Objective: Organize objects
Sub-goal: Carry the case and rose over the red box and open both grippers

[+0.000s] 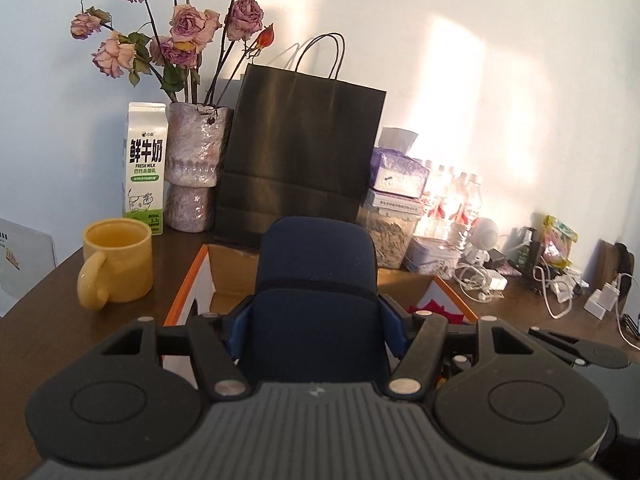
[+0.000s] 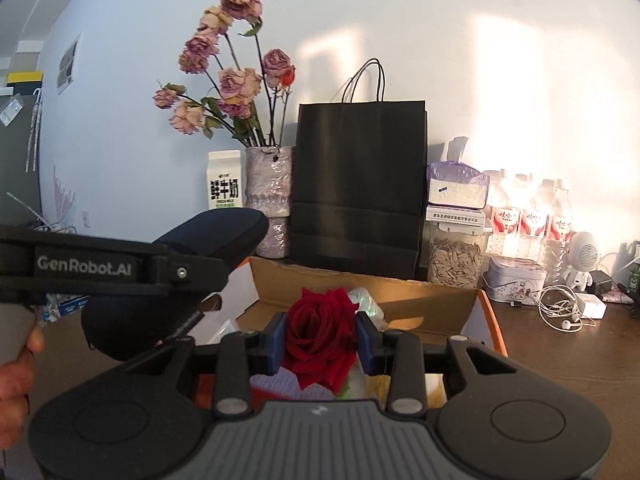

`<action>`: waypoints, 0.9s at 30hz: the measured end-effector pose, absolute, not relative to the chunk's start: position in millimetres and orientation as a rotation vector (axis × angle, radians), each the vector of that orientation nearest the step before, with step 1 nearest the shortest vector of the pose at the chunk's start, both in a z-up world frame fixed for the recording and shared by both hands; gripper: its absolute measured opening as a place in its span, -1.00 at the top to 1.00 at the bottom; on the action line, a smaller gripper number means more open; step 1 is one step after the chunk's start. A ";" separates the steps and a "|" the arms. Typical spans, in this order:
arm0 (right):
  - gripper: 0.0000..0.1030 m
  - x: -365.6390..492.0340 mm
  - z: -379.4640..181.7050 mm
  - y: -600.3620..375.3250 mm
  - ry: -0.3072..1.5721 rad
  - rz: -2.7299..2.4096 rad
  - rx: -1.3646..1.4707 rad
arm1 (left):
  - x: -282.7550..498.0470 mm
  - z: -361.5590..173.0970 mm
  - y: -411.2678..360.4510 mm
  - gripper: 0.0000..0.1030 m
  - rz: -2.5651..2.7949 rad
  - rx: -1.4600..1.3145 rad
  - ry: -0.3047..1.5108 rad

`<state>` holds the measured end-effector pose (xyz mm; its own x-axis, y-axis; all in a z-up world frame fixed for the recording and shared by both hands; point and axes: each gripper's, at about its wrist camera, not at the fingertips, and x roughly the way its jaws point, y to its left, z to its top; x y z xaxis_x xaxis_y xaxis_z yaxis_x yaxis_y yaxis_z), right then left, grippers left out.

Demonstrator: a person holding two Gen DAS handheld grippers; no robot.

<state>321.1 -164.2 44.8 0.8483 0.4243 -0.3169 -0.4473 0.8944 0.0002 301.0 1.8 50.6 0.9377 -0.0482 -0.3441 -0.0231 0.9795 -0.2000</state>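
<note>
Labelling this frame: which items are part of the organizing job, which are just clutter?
In play:
left hand-held gripper gripping navy case
right hand-held gripper gripping red rose
cardboard box

Lying about:
yellow mug
milk carton
black paper bag
vase

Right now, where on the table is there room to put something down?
Bare wood lies in front of the yellow mug. More lies right of the cardboard box, before the earphone cables. The back along the wall is crowded.

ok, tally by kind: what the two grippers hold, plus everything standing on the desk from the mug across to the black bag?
navy case: 1
red rose: 1
yellow mug: 1
milk carton: 1
vase: 1
black paper bag: 1
Total: 6
</note>
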 end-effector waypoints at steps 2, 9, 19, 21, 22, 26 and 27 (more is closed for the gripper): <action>0.33 333.3 43.5 -161.0 0.325 0.458 -0.072 | 312.1 48.5 2.5 -0.25 -0.006 -0.205 0.357; 0.33 370.2 28.2 -151.9 0.373 0.468 -0.044 | 350.6 36.1 5.4 -0.24 0.008 -0.188 0.383; 0.33 389.1 16.2 -152.8 0.383 0.480 -0.050 | 373.2 25.8 12.0 -0.24 0.005 -0.170 0.409; 0.33 390.4 15.3 -153.6 0.385 0.477 -0.053 | 372.6 25.9 12.0 -0.24 0.003 -0.167 0.409; 0.33 390.8 14.6 -153.8 0.388 0.475 -0.055 | 372.1 25.8 11.7 -0.24 0.002 -0.166 0.410; 0.31 390.7 13.9 -153.4 0.389 0.469 -0.067 | 372.1 25.0 9.6 -0.30 0.000 -0.151 0.420; 0.25 390.6 13.5 -153.3 0.392 0.467 -0.070 | 372.2 24.6 9.4 -0.33 -0.005 -0.152 0.425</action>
